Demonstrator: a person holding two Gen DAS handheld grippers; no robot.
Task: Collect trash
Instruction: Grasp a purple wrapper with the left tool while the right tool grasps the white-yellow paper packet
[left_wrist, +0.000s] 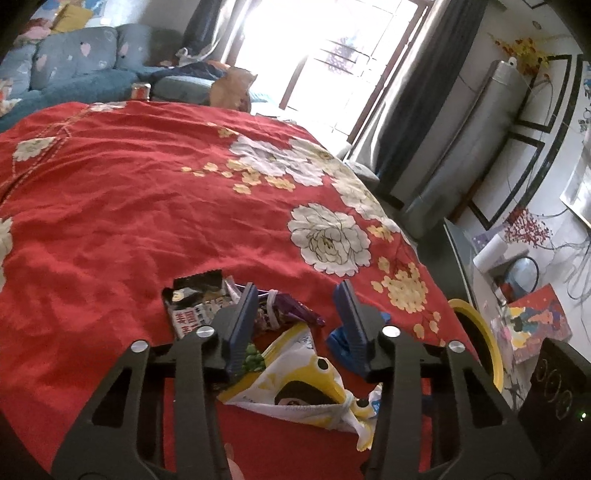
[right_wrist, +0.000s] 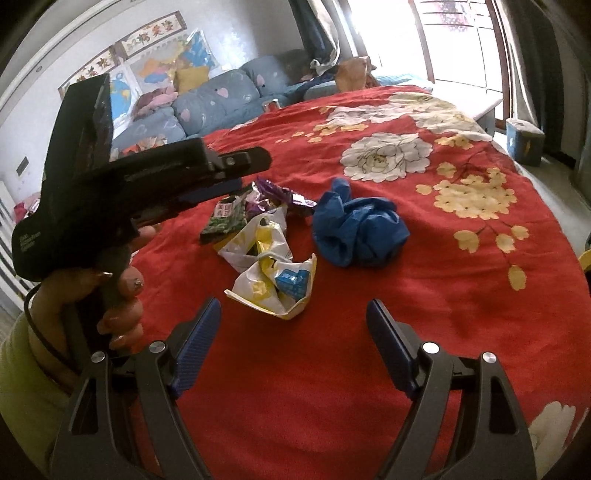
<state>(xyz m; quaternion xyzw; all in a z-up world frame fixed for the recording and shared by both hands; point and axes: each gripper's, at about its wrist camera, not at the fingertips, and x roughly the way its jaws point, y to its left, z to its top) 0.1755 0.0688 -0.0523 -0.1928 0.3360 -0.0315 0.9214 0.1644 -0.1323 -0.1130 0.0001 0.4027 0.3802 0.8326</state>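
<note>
We hold a tool in each hand over a table with a red flowered cloth (right_wrist: 369, 332); the trash lies in a small heap near the edge close to us. In the heap we see a white and yellow plastic bag (right_wrist: 269, 280), a purple wrapper (right_wrist: 280, 195), a green packet (right_wrist: 225, 221) and a crumpled blue bag (right_wrist: 358, 229); the blue bag sits just beside the others, on their right.

Our left tool (left_wrist: 299, 295) hangs right over the heap; its jaws are partly open, with the purple wrapper and the top of the white and yellow bag between them, and the pads press on nothing. Our right tool (right_wrist: 293, 310) is wide open and holds nothing; the white and yellow bag lies just ahead of its tips.

In the left view a black and white packet (left_wrist: 195, 299) lies at the left of the heap; it has red writing on white that we cannot read. Behind the heap the cloth is bare far back, so there is lots of room. At the right edge of the table stands a yellow-rimmed bin (left_wrist: 484, 343). A blue sofa (right_wrist: 221, 99) sits behind the far edge.
</note>
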